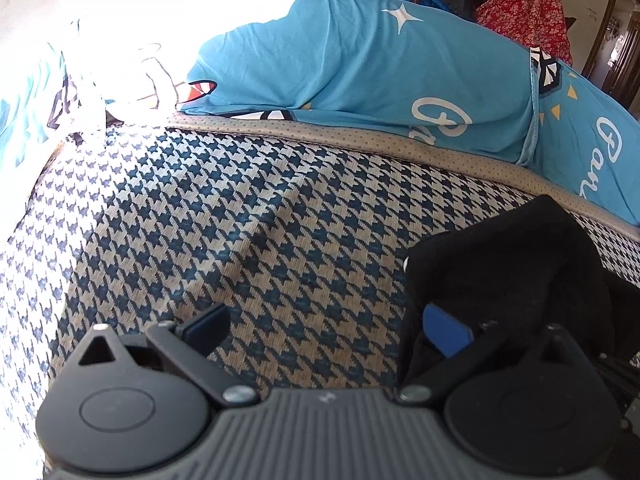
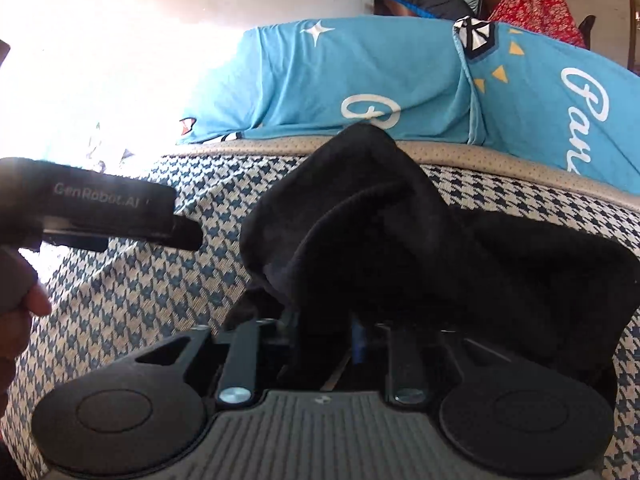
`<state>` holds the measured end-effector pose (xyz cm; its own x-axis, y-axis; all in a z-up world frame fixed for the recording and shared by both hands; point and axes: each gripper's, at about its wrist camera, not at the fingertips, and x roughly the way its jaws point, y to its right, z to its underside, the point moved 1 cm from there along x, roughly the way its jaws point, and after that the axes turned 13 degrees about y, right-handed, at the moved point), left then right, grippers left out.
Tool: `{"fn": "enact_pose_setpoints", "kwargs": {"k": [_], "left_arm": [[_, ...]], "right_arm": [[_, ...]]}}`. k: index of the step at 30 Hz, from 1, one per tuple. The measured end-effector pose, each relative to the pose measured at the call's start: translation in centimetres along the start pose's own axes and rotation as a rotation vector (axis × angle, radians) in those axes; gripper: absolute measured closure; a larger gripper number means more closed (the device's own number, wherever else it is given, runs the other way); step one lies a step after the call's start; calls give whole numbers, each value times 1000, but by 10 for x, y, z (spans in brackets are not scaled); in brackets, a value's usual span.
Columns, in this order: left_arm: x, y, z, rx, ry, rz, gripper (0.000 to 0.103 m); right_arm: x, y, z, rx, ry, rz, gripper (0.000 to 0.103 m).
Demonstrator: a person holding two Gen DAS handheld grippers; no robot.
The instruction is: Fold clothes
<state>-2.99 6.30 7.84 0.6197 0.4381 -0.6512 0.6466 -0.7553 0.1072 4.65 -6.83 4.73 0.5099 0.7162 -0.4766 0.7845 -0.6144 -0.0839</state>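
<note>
A black garment (image 2: 400,240) lies bunched on the houndstooth mattress (image 2: 160,300). My right gripper (image 2: 324,336) is shut on its near edge, and the cloth hides the fingertips. In the left wrist view the same black garment (image 1: 520,264) drapes over the right finger (image 1: 448,336) of my left gripper (image 1: 328,332). That gripper stands wide open, with only mattress between its pads. The right wrist view also shows the left gripper (image 2: 112,212) from the side, held by a hand (image 2: 24,300) to the left of the garment.
A blue pillow and bedding with white script (image 1: 360,68) lies along the far side of the mattress, behind a beige piped edge (image 1: 360,144). Red floral cloth (image 1: 528,12) and dark items pile up behind it. Bright glare washes out the far left.
</note>
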Motion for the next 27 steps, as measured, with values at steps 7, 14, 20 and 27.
{"fn": "enact_pose_setpoints", "kwargs": {"k": [7, 14, 20, 27], "left_arm": [[0, -2, 0, 0, -4, 0, 0], [1, 0, 1, 6, -7, 2, 0], [2, 1, 1, 15, -9, 2, 0], [2, 1, 3, 27, -11, 12, 0]], "right_arm": [[-25, 35, -29, 240, 211, 34, 95], [-55, 72, -50, 332, 352, 191, 96], [-67, 97, -47, 373, 342, 355, 96], [-78, 126, -39, 418, 299, 572, 96]]}}
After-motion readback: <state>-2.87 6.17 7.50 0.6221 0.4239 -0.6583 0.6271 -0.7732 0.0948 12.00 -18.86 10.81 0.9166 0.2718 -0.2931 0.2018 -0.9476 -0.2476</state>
